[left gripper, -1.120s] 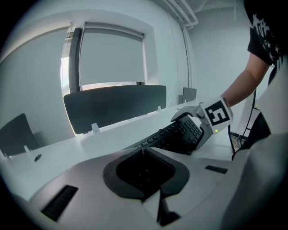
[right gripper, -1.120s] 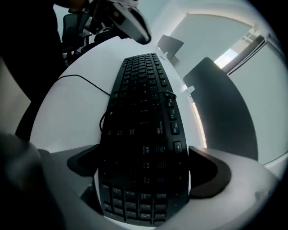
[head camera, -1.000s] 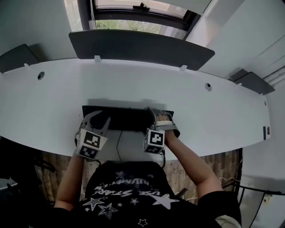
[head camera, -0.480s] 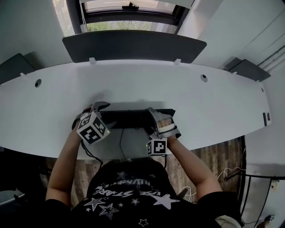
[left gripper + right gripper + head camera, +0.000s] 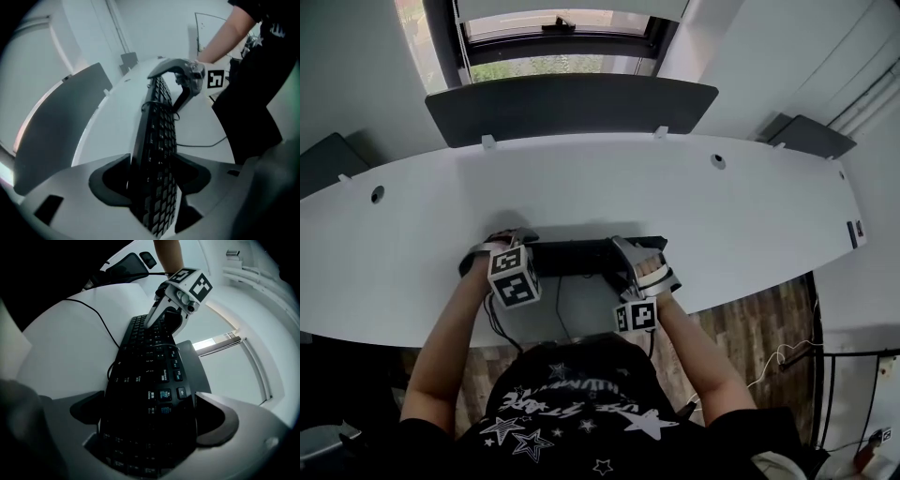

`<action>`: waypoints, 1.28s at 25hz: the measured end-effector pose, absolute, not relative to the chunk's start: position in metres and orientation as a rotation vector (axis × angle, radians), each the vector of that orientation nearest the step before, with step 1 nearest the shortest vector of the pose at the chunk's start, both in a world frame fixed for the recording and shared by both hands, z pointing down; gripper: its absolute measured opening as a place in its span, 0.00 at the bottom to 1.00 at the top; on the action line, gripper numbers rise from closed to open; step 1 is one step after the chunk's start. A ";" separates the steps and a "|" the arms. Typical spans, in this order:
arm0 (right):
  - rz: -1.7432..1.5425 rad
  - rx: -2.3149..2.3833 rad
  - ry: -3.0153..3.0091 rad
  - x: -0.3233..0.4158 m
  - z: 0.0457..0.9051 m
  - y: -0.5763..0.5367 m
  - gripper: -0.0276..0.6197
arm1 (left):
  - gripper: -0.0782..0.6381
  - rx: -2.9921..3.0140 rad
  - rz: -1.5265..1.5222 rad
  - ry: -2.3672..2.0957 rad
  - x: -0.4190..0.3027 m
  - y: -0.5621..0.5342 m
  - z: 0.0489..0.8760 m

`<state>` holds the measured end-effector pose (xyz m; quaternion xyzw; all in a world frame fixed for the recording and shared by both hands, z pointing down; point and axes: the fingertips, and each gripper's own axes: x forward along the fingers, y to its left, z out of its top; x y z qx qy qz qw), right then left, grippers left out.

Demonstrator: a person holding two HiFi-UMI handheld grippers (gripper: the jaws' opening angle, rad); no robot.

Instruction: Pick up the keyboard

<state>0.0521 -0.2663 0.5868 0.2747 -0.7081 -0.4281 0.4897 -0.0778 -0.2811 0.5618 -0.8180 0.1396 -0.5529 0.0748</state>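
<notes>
A black keyboard (image 5: 572, 255) lies across the near part of the white desk (image 5: 722, 216). My right gripper (image 5: 636, 261) holds its right end; in the right gripper view the keyboard (image 5: 150, 380) fills the gap and both pads press on its long edges. My left gripper (image 5: 499, 246) reaches down over the left end. Its jaws are wide and closing, with the keyboard (image 5: 159, 140) edge-on between them and a thin sliver of light still beside one pad. Each gripper view shows the other gripper at the keyboard's far end: the right gripper (image 5: 183, 84) and the left gripper (image 5: 166, 315).
The keyboard's black cable (image 5: 558, 309) runs over the desk's front edge towards the person's torso. A dark partition panel (image 5: 572, 105) stands along the desk's back edge, below a window. Cable holes (image 5: 377, 194) dot the desk's far side.
The left gripper rolled, opened its jaws and moved from the keyboard's front edge down onto its left end. The right gripper kept its hold on the right end.
</notes>
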 end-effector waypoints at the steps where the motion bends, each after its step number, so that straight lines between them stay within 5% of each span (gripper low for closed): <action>1: -1.039 0.677 -1.705 0.052 0.586 -0.266 0.93 | 0.48 -2.424 -1.691 0.383 -0.079 -0.277 0.564; 13: -0.965 0.863 -1.576 0.060 0.579 -0.276 0.93 | 0.27 -2.646 -1.841 0.343 -0.074 -0.244 0.566; 19: -0.844 1.088 -1.749 0.063 0.545 -0.272 0.82 | 0.24 -2.774 -1.841 0.388 -0.081 -0.241 0.565; 32: -0.013 1.658 -2.302 0.063 0.469 -0.235 0.78 | 0.22 -2.985 -1.798 0.291 -0.119 -0.232 0.545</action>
